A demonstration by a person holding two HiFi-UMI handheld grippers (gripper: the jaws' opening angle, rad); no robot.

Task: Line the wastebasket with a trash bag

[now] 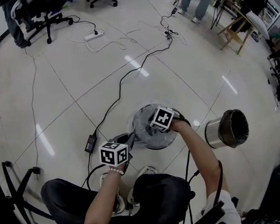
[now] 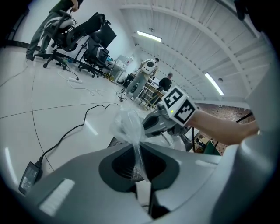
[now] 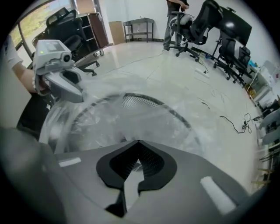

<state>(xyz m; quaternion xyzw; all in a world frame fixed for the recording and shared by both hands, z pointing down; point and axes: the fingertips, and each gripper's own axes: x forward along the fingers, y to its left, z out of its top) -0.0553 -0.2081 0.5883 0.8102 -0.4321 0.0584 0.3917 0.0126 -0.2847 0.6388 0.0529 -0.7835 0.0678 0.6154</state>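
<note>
A black mesh wastebasket (image 1: 151, 142) stands on the floor in front of the person's knees, with a clear trash bag (image 1: 145, 120) draped in and over it. My left gripper (image 1: 128, 141) is at the basket's near left side, shut on a bunched strip of the trash bag (image 2: 127, 124); the film rises out between its tips (image 2: 136, 146). My right gripper (image 1: 159, 125) points steeply down over the basket's right rim. Its tips (image 3: 138, 141) meet on the film there, with the mesh rim (image 3: 135, 101) just beyond. Each gripper shows in the other's view: right gripper (image 2: 151, 127), left gripper (image 3: 78, 94).
A second basket (image 1: 227, 128) with a dark liner lies on its side to the right. A black cable with a power adapter (image 1: 90, 143) runs across the tiles at left. Office chairs (image 1: 48, 15) and standing people are at the far end. A chair base (image 1: 17, 186) is at lower left.
</note>
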